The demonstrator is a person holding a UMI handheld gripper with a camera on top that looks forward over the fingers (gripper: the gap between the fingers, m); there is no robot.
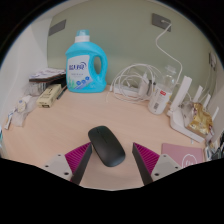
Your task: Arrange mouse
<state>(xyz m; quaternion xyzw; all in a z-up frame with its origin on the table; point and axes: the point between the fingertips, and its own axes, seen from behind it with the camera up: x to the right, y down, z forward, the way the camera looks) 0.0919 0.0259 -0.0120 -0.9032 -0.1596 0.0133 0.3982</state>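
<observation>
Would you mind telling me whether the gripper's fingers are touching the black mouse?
Apart. The gripper view shows bare desk between each pink pad and the mouse, which lies between the open gripper's fingers.

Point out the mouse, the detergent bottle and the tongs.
mouse (107,146), gripper view, middle of its back
detergent bottle (86,67), gripper view, its label
tongs (111,158), gripper view, midway between the open tips
</observation>
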